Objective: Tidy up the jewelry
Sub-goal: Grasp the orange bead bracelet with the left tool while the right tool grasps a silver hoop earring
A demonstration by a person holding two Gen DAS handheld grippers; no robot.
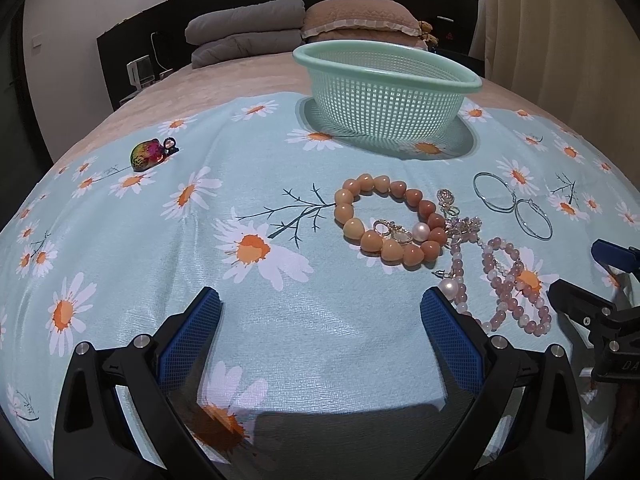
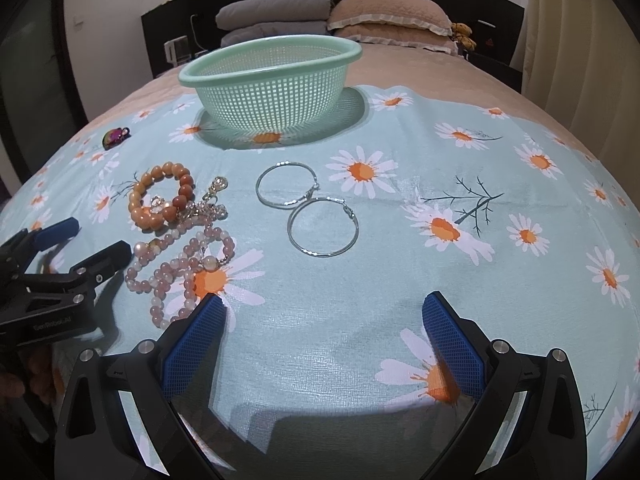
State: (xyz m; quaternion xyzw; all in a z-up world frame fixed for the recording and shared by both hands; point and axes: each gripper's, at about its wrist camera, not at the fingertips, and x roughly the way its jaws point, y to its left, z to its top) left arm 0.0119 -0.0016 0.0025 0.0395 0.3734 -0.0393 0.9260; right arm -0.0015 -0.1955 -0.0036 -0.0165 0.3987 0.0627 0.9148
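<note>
A mint-green mesh basket (image 1: 386, 92) (image 2: 268, 80) stands on the daisy-print cloth at the back. An orange bead bracelet (image 1: 390, 224) (image 2: 160, 200) lies beside a pink bead necklace (image 1: 508, 284) (image 2: 188, 264), gold charms (image 1: 452, 208) (image 2: 212, 200) and a pearl earring (image 1: 448, 289). Two silver hoop earrings (image 1: 514, 204) (image 2: 308, 208) lie to their right. An iridescent clip (image 1: 149, 155) (image 2: 115, 137) lies far left. My left gripper (image 1: 320, 312) is open and empty, just short of the bracelet. My right gripper (image 2: 322, 316) is open and empty, below the hoops.
The cloth (image 1: 200, 280) covers a bed with grey and beige pillows (image 1: 320, 28) at the headboard. A curtain (image 2: 580, 60) hangs at the right. The right gripper's fingers (image 1: 616, 258) show at the left wrist view's right edge.
</note>
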